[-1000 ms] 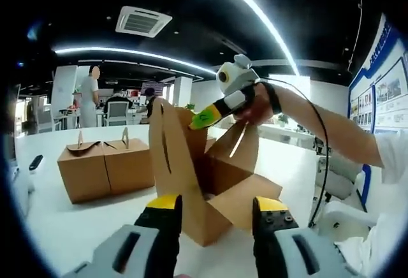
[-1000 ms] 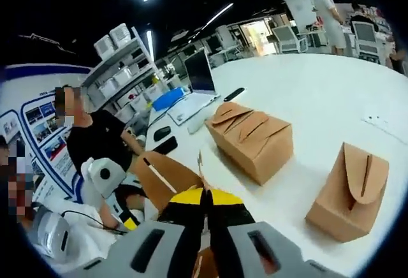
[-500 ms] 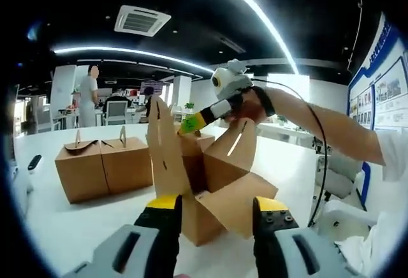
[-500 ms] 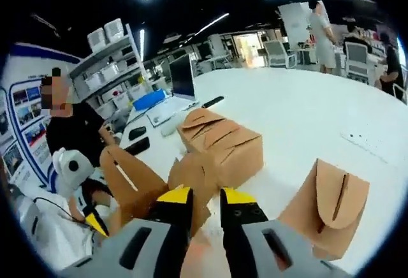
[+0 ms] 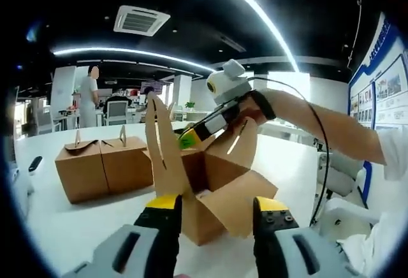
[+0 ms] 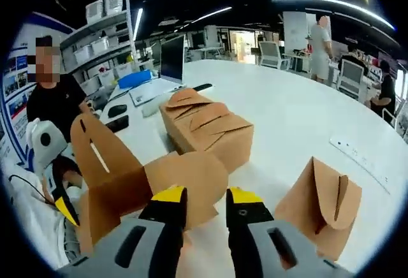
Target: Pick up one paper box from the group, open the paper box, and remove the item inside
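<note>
An opened brown paper box (image 5: 220,192) stands on the white table (image 5: 76,227) just beyond my left gripper (image 5: 218,204), whose yellow-tipped jaws stand wide open on either side of its near corner. A tall slotted flap (image 5: 162,147) rises on the box's left. My right gripper (image 5: 187,140), held by a hand, dips its tips into the box's open top. In the right gripper view my right gripper (image 6: 207,196) is open over a rounded flap (image 6: 188,176) of the same box (image 6: 118,189). The box's contents are hidden.
Two closed boxes (image 5: 102,166) sit side by side on the left, seen again as a pair of closed boxes (image 6: 207,128). A lone closed box (image 6: 319,204) stands to the right. A laptop (image 6: 162,61) and small items lie beyond. One person sits close by (image 6: 54,102); others stand far off.
My right gripper has let go of the flap it pinched, opened its jaws and dropped from above the flaps toward the box's open top. The left gripper stays still and open.
</note>
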{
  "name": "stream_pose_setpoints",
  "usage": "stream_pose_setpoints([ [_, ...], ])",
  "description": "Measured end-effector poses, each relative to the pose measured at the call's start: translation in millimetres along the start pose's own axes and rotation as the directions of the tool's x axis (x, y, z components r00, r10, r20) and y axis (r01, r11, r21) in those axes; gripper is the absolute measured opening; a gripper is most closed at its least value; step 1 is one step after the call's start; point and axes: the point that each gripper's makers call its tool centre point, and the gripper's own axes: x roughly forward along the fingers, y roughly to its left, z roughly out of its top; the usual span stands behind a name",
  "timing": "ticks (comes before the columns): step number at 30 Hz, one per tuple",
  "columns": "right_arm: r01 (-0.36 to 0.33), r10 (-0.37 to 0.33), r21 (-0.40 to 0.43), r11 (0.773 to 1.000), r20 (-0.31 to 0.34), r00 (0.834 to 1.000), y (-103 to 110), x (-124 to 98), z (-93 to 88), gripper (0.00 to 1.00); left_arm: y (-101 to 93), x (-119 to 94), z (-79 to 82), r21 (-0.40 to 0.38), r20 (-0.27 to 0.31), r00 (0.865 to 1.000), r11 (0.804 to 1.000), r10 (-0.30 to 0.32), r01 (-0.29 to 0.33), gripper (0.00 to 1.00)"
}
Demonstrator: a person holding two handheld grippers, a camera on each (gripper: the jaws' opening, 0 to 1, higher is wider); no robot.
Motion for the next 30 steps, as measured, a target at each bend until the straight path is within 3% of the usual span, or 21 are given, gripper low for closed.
stream_pose_setpoints([
  [9,0.007,-0.007,-0.010,1.000,-0.025,1.000,-8.5,5.1,-1.9,0.25,2.7,2.4,-5.5,-0.004,-0.015,1.000,1.000,0.006,-0.006,0.46],
  [19,0.034,-0.033,0.008,0.999,-0.025,0.999,-6.3,2.9,-4.2,0.24,3.0,2.4,-7.0,-0.008,-0.018,1.000,1.000,0.013,-0.013,0.45],
  [21,0.043,-0.044,-0.028,0.999,-0.024,0.999,-6.6,2.0,-2.7,0.24,3.5,2.3,-6.9,-0.001,-0.019,1.000,1.000,0.014,-0.014,0.46],
  [30,0.032,-0.033,-0.021,0.999,-0.031,0.999,-2.2,5.4,-4.7,0.19,5.7,7.3,-8.0,0.010,-0.028,0.999,1.000,0.023,-0.022,0.46],
])
